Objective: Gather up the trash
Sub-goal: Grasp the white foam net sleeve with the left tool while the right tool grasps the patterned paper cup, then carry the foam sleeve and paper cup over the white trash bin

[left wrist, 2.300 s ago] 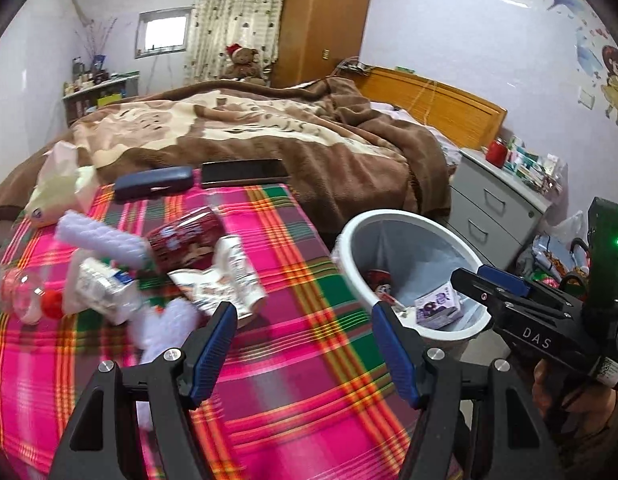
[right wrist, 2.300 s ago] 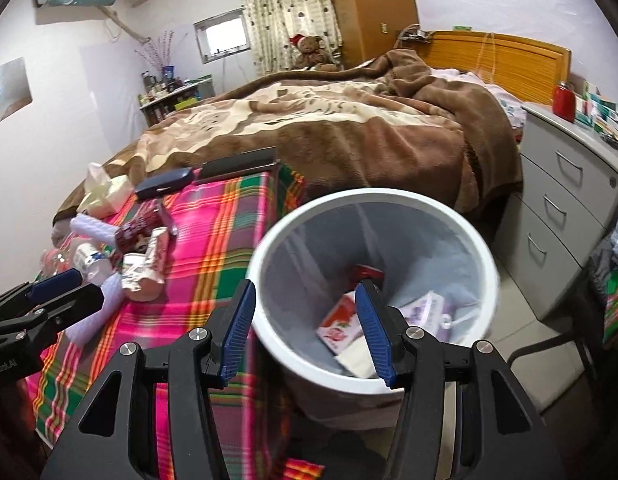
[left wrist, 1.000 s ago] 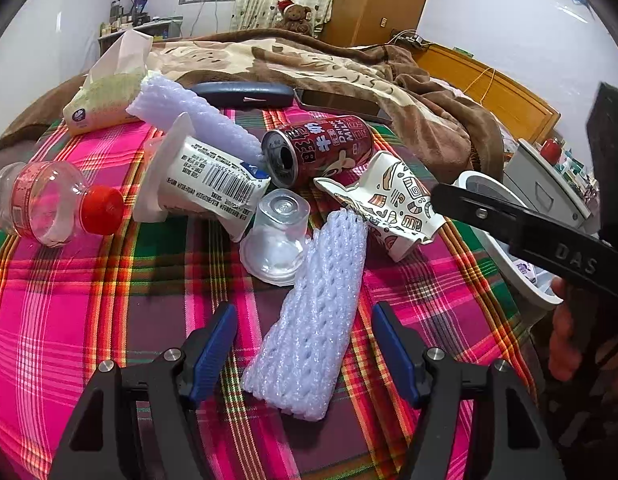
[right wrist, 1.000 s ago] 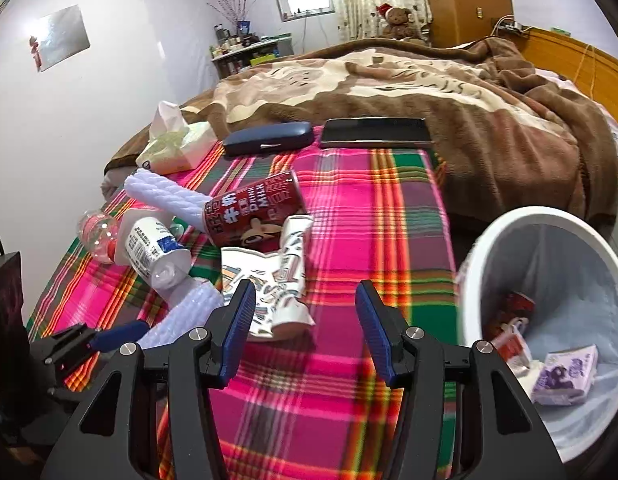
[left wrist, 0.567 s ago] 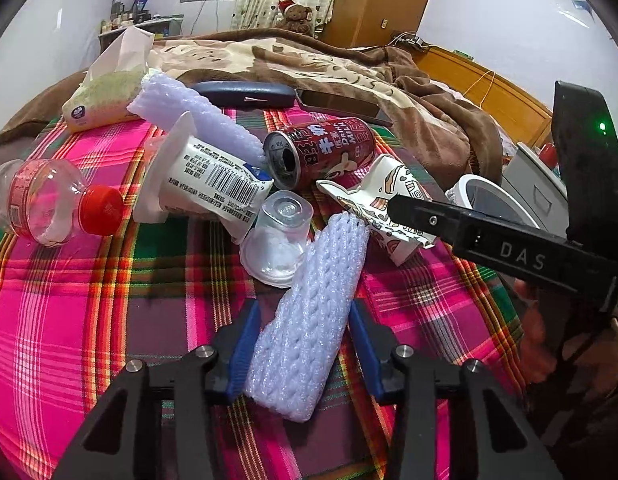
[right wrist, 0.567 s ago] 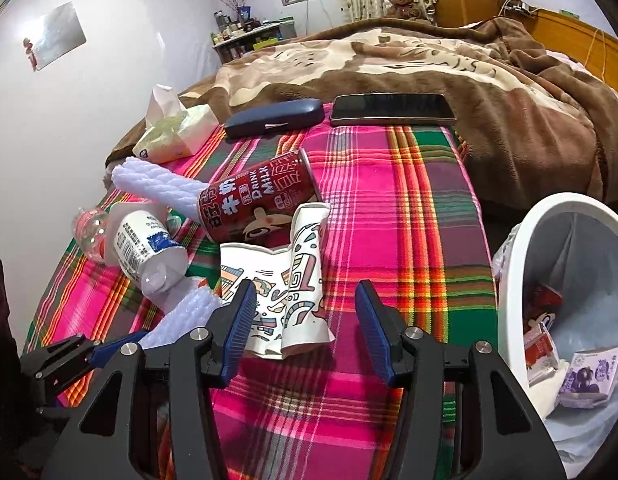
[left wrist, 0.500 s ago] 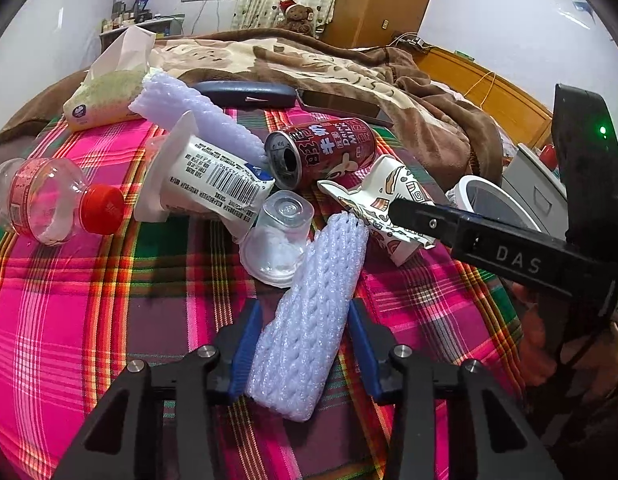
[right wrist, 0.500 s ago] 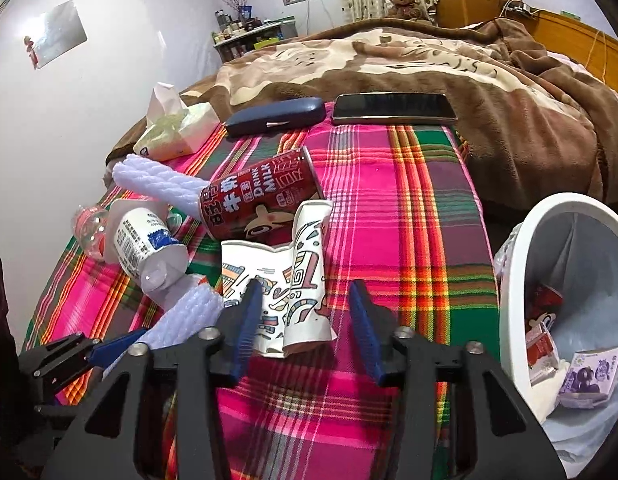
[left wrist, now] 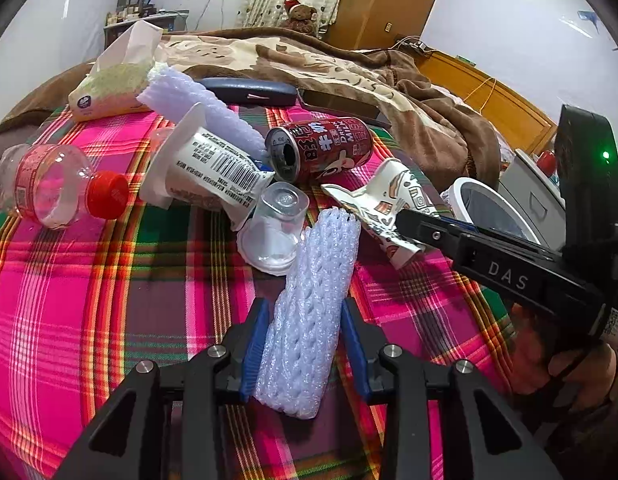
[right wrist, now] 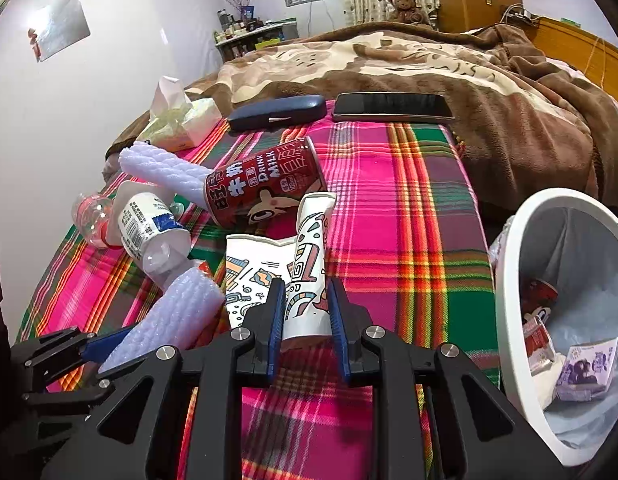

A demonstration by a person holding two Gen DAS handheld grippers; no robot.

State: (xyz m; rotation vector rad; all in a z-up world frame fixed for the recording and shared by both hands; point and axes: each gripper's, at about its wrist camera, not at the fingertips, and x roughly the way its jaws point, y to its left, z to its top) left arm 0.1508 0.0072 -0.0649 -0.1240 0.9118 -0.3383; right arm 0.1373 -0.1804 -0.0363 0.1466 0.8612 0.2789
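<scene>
Litter lies in a loose cluster on a plaid cloth (left wrist: 89,280) of pink, green and orange stripes spread over the foot of a bed.

Far left: a clear plastic bottle (left wrist: 49,188) on its side, thin-walled, red label band, ribbed red screw cap. Behind it, a soft tissue pack (left wrist: 113,88) with a white sheet standing out of its top.

Next: a white paper cup (left wrist: 205,172) on its side, tapered, with a printed barcode panel. A white foam net sleeve (left wrist: 201,108), tubular with an open diamond mesh, lies behind it. A small clear plastic cup (left wrist: 275,224) lies tipped against the paper cup's narrow end.

Centre: a second foam net sleeve (left wrist: 313,300), same mesh. The left gripper (left wrist: 305,344) is clenched on its near end; both blue pads press the foam. A red metal milk can (left wrist: 321,148) lies on its side behind, open mouth facing the cups.

Right of centre: a crushed paper cup (right wrist: 305,264), glossy white card with coloured doodle print, flattened and creased. The right gripper (right wrist: 307,316) straddles its near end; its jaws are closing and the pads appear to touch the card on both sides.

Far edge of the cloth: a dark blue hard case (right wrist: 277,118), oblong with rounded ends, and a flat black phone (right wrist: 393,106), side by side. A brown fleece blanket (right wrist: 449,68) covers the bed beyond.

Far right: a round white plastic bin (right wrist: 513,280), below the cloth's edge, lined with a thin translucent bag and containing small cartons and wrappers.
</scene>
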